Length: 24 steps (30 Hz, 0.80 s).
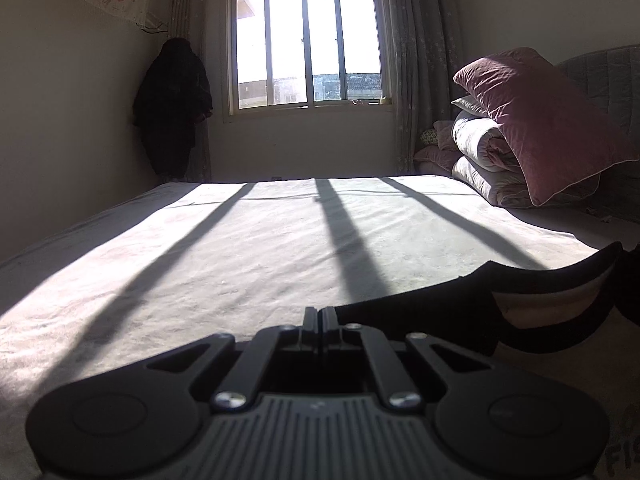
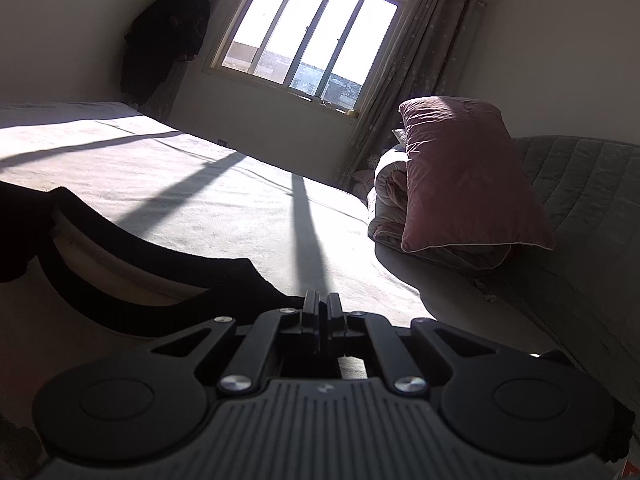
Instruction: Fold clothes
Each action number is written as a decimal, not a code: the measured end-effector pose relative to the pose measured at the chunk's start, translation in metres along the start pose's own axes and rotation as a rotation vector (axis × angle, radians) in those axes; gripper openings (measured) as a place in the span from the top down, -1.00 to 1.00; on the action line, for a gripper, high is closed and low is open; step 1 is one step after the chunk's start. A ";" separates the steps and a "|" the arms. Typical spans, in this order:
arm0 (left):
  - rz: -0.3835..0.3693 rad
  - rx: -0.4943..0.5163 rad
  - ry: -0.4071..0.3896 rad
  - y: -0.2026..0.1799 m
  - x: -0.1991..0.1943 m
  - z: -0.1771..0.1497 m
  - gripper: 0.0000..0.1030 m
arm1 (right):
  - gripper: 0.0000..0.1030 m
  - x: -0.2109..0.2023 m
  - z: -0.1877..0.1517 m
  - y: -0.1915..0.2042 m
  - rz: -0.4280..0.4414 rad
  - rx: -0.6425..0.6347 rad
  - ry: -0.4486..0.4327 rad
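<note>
1. Left tongs [image 1: 320,314], lower centre of the left-wrist frame: fingers pressed together, no gap showing. The black garment [image 1: 460,304] starts at their right side and runs to the lower right edge. I judge they pinch its corner, but the bite itself is hidden behind the fingers.
2. Black garment, same frame: a dark band with a pale inner lining [image 1: 560,300] showing in an open curve, lifted slightly off the bed [image 1: 240,240].
3. Black garment [image 2: 168,272], lower left of the right-wrist frame: it sweeps from the left edge to the base of the right tongs [image 2: 322,312], sagging between.
4. Right tongs, lower centre: drawn narrow, fingers close together, garment edge meeting them on the left. I take it as held; the contact is in shadow.
5. Risk, slip: if either pinch holds only a thin hem, pulling the span taut could free one corner and drop the cloth skewed.
6. Risk, uneven fold: the right tongs sit tilted against the bed, so I may lay one corner off line.
7. Risk, visibility: hard sun stripes and a black cloth hide edges from me.
8. Pillow [image 2: 468,176], right of frame: well apart, no hazard.
</note>
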State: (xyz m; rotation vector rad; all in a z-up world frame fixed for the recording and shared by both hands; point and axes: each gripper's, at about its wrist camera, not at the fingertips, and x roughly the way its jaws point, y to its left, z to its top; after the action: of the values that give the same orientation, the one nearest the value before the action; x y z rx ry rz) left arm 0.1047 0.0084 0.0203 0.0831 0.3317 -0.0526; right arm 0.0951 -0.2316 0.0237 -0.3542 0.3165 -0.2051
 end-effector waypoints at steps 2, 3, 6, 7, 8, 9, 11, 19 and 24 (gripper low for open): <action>0.019 0.015 -0.001 -0.004 0.013 0.002 0.96 | 0.94 0.014 0.000 0.005 -0.014 -0.001 0.010; 0.030 0.029 -0.003 -0.006 0.019 0.004 0.96 | 0.94 0.023 0.000 0.010 -0.023 -0.007 0.016; 0.066 0.080 -0.004 -0.012 0.038 0.007 0.96 | 0.94 0.046 -0.001 0.020 -0.036 -0.023 0.030; 0.075 0.092 -0.001 -0.014 0.044 0.008 0.96 | 0.94 0.053 0.000 0.023 -0.038 -0.030 0.033; 0.084 0.100 0.005 -0.014 0.051 0.009 0.96 | 0.94 0.059 0.001 0.027 -0.040 -0.038 0.035; 0.096 0.109 0.013 -0.014 0.059 0.011 0.96 | 0.94 0.065 0.001 0.030 -0.042 -0.046 0.037; 0.120 0.130 0.023 -0.014 0.073 0.014 0.96 | 0.94 0.077 0.004 0.038 -0.044 -0.060 0.035; 0.203 0.166 0.072 0.007 0.132 0.022 1.00 | 0.94 0.126 0.005 0.063 -0.023 -0.077 0.104; 0.162 0.108 0.154 0.024 0.152 0.008 1.00 | 1.00 0.157 -0.007 0.072 -0.002 -0.062 0.211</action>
State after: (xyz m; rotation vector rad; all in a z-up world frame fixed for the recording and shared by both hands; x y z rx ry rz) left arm 0.2526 0.0259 -0.0197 0.2212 0.4751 0.0967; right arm 0.2492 -0.2072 -0.0506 -0.3954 0.5313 -0.2355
